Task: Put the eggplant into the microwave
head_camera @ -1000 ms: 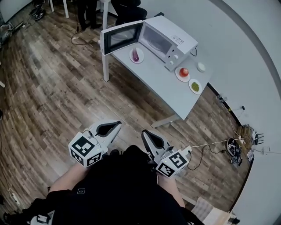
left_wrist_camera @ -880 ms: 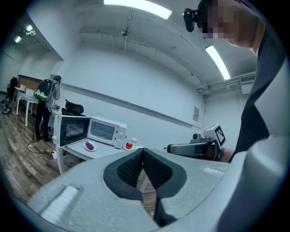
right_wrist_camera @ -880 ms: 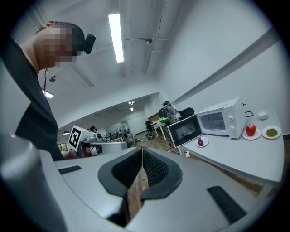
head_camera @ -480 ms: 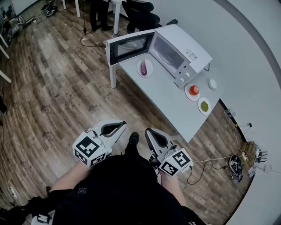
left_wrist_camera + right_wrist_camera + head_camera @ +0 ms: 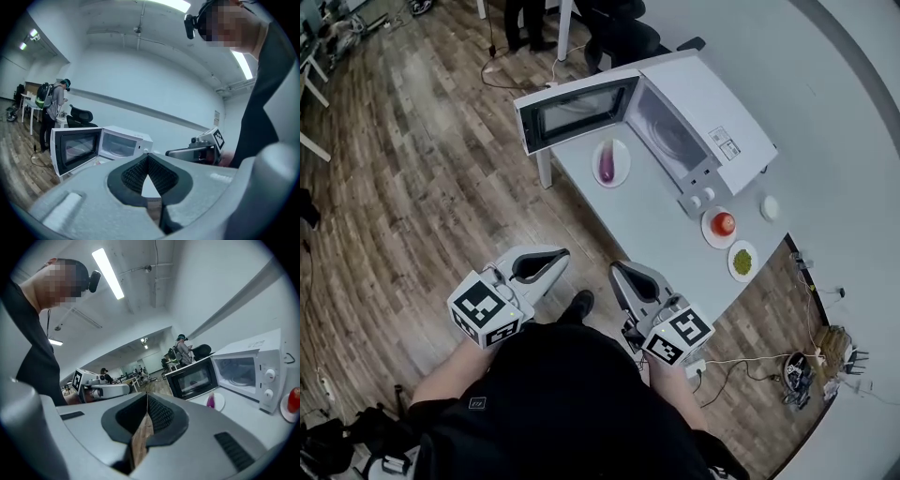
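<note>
A purple eggplant (image 5: pixel 607 161) lies on a white plate (image 5: pixel 620 172) on the grey table (image 5: pixel 661 230), just in front of the white microwave (image 5: pixel 712 127), whose door (image 5: pixel 574 111) hangs open to the left. The eggplant (image 5: pixel 211 401) also shows small in the right gripper view, beside the microwave (image 5: pixel 243 373). My left gripper (image 5: pixel 553 253) and right gripper (image 5: pixel 617 270) are both shut and empty, held side by side over the wooden floor, well short of the table. The left gripper view shows the microwave (image 5: pixel 119 143) ahead with its door open.
To the right of the microwave, the table holds a plate with a red fruit (image 5: pixel 723 223), a plate of green food (image 5: pixel 742 260) and a small white dish (image 5: pixel 770 207). Cables and a power strip (image 5: pixel 797 370) lie on the floor at right. People stand behind the table (image 5: pixel 523 14).
The table and microwave have come closer and lower in the head view as I walk toward them. Both grippers stay shut and side by side.
</note>
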